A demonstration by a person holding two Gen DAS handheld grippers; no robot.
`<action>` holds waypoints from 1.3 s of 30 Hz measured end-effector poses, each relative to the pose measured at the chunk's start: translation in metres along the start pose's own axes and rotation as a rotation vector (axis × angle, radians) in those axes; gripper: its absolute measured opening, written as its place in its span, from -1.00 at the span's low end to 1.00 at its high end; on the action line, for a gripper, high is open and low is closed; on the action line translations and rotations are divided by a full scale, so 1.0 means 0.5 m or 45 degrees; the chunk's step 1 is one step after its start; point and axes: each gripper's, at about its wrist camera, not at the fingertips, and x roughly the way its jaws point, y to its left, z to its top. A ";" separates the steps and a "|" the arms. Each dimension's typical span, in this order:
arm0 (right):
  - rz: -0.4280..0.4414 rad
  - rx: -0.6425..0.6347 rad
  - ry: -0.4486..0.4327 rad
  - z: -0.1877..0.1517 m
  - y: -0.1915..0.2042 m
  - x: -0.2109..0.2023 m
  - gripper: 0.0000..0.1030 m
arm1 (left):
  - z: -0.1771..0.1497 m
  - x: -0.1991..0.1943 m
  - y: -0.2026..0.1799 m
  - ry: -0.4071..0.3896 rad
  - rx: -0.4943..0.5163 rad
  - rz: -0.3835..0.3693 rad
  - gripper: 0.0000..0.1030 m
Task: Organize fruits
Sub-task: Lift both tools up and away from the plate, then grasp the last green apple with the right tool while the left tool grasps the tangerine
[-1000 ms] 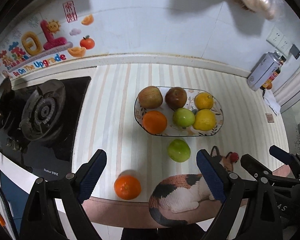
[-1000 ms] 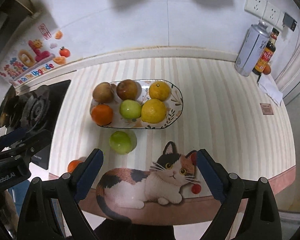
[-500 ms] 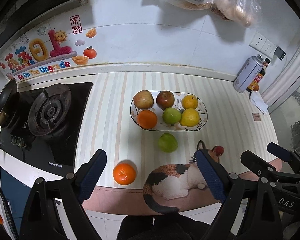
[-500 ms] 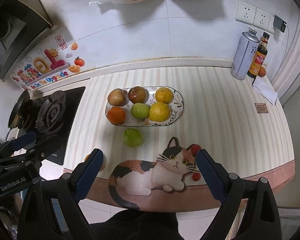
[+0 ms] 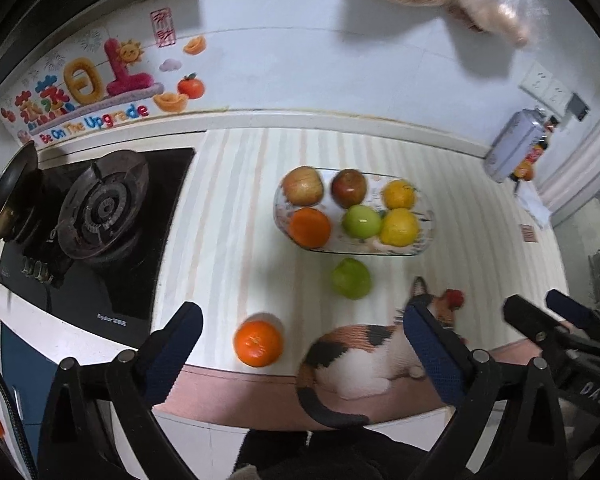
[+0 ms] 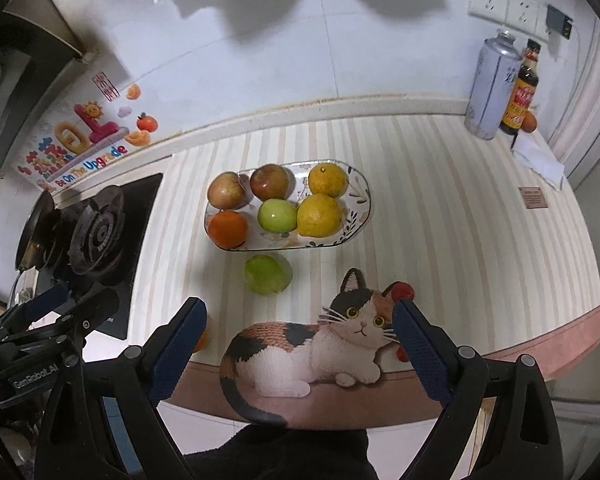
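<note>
Your plate (image 6: 360, 196) holds six fruits: two apples, two lemons, one orange, one green apple. It lies long-side across the worktop (image 6: 440, 208). Two fruits sit off it, a green apple (image 6: 267, 274) just in front and an orange (image 5: 258, 343) nearer you. Your left gripper (image 5: 300, 344) is opening its jaws on nothing; your right gripper (image 6: 298, 334) has wide, empty jaws.

1. Two oranges: one (image 5: 310, 227) on the plate (image 5: 427, 236), one (image 5: 258, 343) on the counter.
2. Two green apples (image 5: 361, 221) (image 5: 351, 278).
3. Two reddish apples (image 5: 302, 185) (image 5: 349, 188).
4. Two lemons (image 5: 398, 194) (image 5: 400, 227).
5. One plate.
6. One can (image 6: 490, 88), one bottle (image 6: 520, 92).
</note>
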 end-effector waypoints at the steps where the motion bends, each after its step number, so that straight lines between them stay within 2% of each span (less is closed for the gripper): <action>1: 0.005 0.003 0.010 0.004 -0.001 0.017 0.87 | 0.000 0.013 0.008 0.017 -0.009 0.019 1.00; 7: 0.076 0.016 0.140 0.027 0.003 0.173 0.87 | -0.023 0.149 0.071 0.201 -0.083 0.105 0.99; 11: 0.106 0.004 0.244 0.030 0.025 0.293 0.87 | -0.062 0.244 0.112 0.373 -0.170 0.111 0.99; 17: 0.093 -0.063 0.343 0.031 0.078 0.439 0.84 | -0.103 0.345 0.137 0.552 -0.238 0.080 0.99; 20: 0.091 -0.093 0.377 0.032 0.100 0.486 0.63 | -0.120 0.379 0.144 0.612 -0.288 0.029 0.99; 21: 0.088 -0.109 0.388 0.031 0.108 0.502 0.49 | -0.123 0.387 0.145 0.623 -0.299 0.015 0.99; 22: 0.088 -0.120 0.395 0.031 0.115 0.512 0.34 | -0.126 0.392 0.145 0.627 -0.305 0.005 0.99; 24: 0.058 -0.141 0.398 0.027 0.121 0.524 0.23 | -0.128 0.400 0.144 0.634 -0.309 -0.011 0.99; 29: 0.056 -0.164 0.432 0.002 0.109 0.507 0.22 | -0.123 0.407 0.137 0.626 -0.282 -0.028 0.96; 32: 0.047 -0.167 0.475 -0.028 0.088 0.488 0.22 | -0.121 0.408 0.133 0.621 -0.261 -0.033 0.82; 34: 0.054 -0.156 0.502 -0.050 0.074 0.475 0.23 | -0.121 0.411 0.128 0.623 -0.253 -0.042 0.58; 36: 0.054 -0.143 0.516 -0.070 0.061 0.464 0.23 | -0.126 0.417 0.117 0.649 -0.226 -0.045 0.23; 39: 0.051 -0.109 0.521 -0.087 0.044 0.456 0.23 | -0.130 0.415 0.103 0.642 -0.197 -0.029 0.22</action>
